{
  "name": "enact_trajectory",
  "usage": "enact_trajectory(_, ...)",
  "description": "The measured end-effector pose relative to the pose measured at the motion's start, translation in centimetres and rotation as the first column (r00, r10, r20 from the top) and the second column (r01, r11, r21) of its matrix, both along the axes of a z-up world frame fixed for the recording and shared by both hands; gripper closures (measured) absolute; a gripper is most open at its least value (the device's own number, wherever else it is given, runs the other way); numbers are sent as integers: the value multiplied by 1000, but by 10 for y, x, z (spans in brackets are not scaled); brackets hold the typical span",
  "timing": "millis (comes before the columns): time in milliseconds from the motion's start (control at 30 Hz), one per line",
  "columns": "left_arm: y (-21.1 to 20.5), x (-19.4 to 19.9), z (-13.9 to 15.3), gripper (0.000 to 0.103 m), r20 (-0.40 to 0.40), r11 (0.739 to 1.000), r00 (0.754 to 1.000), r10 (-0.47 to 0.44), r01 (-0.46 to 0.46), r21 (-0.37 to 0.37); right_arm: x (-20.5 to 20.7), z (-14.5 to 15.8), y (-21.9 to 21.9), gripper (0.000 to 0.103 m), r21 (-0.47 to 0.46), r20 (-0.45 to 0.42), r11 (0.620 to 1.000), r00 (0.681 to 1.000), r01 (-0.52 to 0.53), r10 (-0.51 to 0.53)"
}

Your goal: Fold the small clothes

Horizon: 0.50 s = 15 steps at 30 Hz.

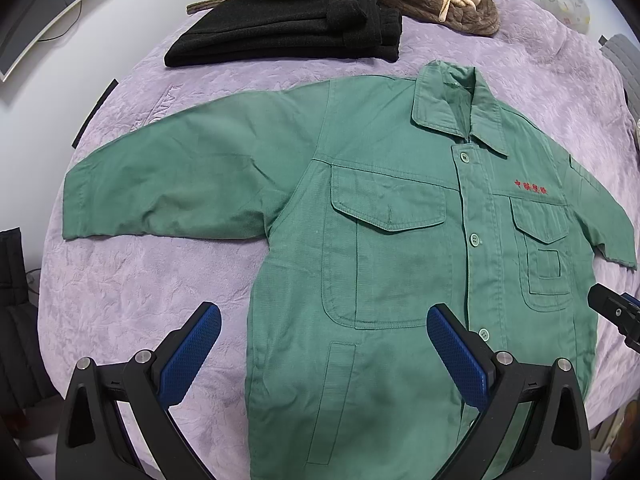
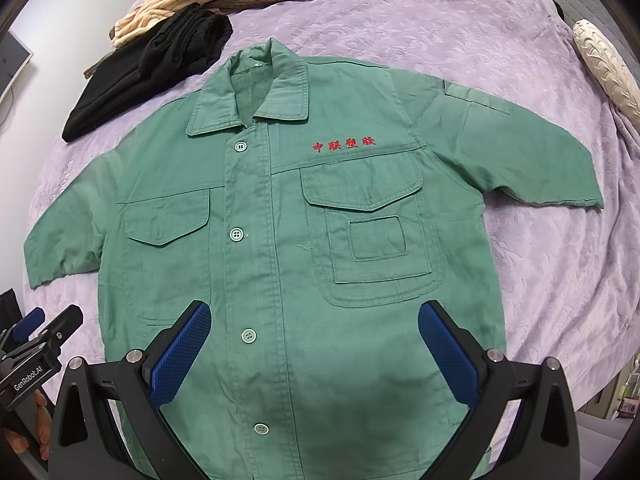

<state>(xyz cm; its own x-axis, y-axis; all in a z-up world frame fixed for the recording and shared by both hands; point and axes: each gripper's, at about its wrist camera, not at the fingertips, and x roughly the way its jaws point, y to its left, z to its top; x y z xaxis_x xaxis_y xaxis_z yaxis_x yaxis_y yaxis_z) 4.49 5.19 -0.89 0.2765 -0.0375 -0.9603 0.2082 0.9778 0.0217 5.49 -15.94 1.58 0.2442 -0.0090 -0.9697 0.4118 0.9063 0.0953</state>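
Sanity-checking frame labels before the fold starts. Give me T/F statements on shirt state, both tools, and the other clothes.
1. The green shirt lies spread flat, front up, buttoned. True.
2. The left tool is clamped on a sleeve. False: open, holding nothing.
3. The right tool is open above the shirt's lower front. True.
4. The black garment lies on top of the shirt. False: it lies beyond the collar, apart.
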Motion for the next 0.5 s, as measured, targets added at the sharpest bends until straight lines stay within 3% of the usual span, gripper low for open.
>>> enact_trajectory(500, 0, 0, 1, 0, 0, 1000, 1000, 1, -1, -1, 1, 0, 2, 0, -1, 0, 1000, 1000, 1, -1)
